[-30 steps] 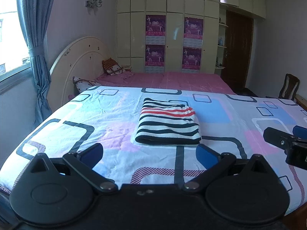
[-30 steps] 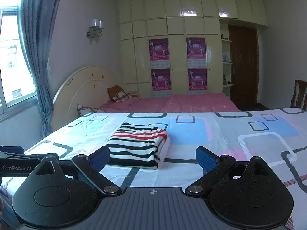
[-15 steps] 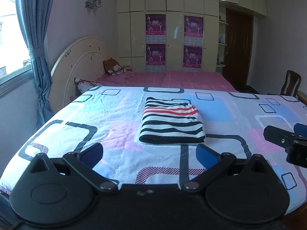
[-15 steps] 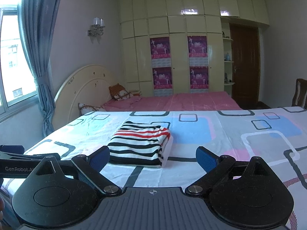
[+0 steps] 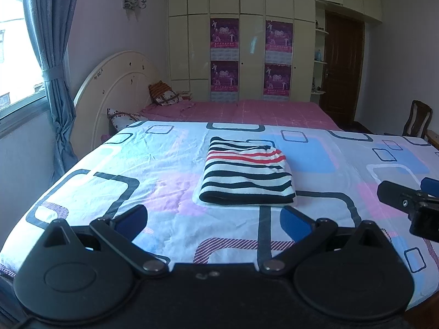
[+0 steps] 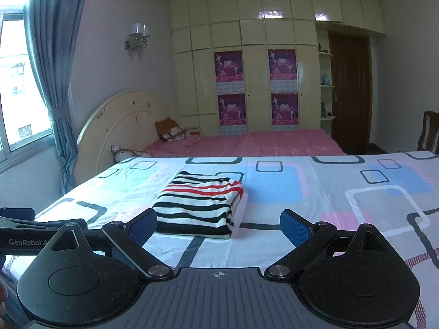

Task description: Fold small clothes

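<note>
Bed sheet's a bit rumpled under the folded striped shirt mid-mattress, both grippers' fingers spread and empty, so a careless nudge could probably undo the fold.

White lettering "GenRobot.A", cut off by the right gripper's body, stands on the black arm of the left gripper at the lower left of the right wrist view; print on the four purple posters on the cream wardrobe doors is too small to read.
</note>
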